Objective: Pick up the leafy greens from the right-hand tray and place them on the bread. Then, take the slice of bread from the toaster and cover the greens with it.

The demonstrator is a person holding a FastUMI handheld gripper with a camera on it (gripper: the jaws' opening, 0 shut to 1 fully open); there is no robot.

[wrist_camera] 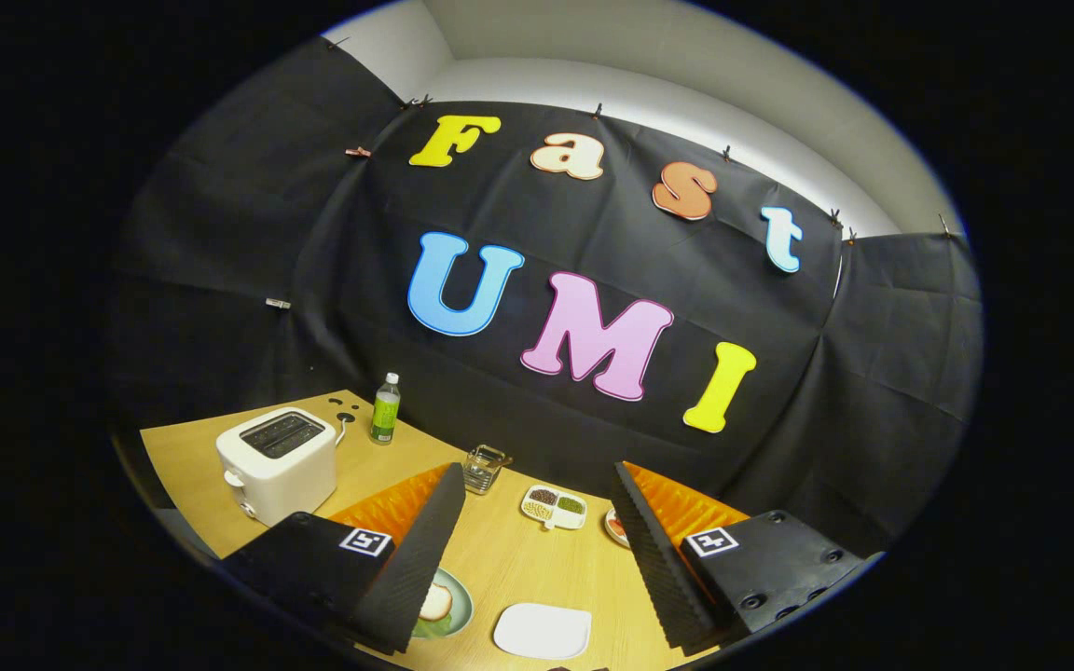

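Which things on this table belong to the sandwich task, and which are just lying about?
Belonging to the job:
toaster
round plate with bread and greens, by the left finger
gripper, jaws open, nothing between them

Just lying about:
green bottle
glass jar
divided dish of beans
empty white plate

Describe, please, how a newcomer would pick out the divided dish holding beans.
Start at the wooden table. Beyond the open gripper, between its fingers, sits a small white divided dish beside a clear glass jar. Unlike the plain white plate nearer, it holds dark and green beans.
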